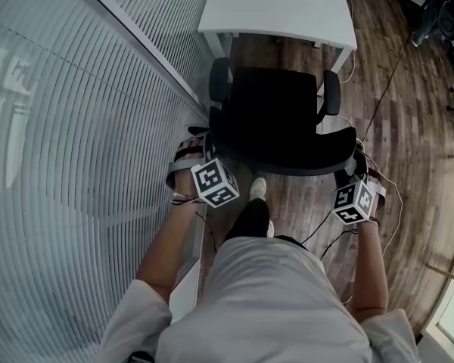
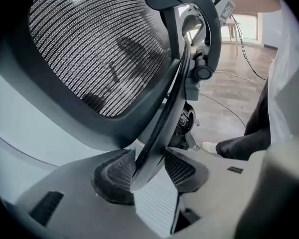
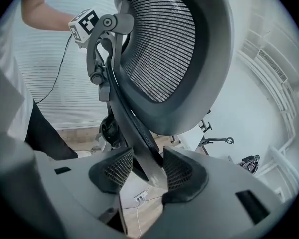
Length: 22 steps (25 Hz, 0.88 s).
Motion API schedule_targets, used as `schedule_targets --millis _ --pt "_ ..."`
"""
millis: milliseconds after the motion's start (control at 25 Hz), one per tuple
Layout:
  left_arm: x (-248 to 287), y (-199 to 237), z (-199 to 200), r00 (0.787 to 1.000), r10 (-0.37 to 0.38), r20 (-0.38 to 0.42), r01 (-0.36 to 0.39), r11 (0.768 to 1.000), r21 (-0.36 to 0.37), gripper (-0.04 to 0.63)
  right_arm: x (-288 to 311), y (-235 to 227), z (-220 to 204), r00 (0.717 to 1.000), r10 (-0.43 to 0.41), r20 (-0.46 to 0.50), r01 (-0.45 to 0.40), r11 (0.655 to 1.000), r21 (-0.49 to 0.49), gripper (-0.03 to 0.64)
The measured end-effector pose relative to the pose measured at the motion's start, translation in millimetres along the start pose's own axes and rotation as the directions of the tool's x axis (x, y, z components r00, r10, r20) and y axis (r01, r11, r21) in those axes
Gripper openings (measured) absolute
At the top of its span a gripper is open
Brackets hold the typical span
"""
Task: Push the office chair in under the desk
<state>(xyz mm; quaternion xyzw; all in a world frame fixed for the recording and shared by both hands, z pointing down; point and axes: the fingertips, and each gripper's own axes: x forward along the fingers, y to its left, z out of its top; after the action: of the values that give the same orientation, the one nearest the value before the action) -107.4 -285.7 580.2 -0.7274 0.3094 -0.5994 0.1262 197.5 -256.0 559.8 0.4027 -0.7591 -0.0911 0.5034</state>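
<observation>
Chair (image 1: pixel 276 119) stands on the wood floor (image 1: pixel 408 127) facing the white tabletop (image 1: pixel 280 6), armrests just short of its near edge, seat not yet under, slatted wall (image 1: pixel 76 127) close on the left. Left gripper (image 2: pixel 149 171) has its jaws pinching the dark back frame (image 2: pixel 162 118) at the backrest's left side, the strip filling the gap between both pads. Right gripper (image 3: pixel 148 171) jaws pinch the same frame at the right side, mesh backrest (image 3: pixel 164 49) rising just above.
</observation>
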Motion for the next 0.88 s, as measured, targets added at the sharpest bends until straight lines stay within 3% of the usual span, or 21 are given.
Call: schedule_targets --millis 880 --pt "66.1 98.0 10.8 0.999 -0.012 0.041 0.011 0.999 0.038 0.190 75.9 -68.1 43.9 0.999 -0.007 -0.035 0.009 0.999 0.039 0.206"
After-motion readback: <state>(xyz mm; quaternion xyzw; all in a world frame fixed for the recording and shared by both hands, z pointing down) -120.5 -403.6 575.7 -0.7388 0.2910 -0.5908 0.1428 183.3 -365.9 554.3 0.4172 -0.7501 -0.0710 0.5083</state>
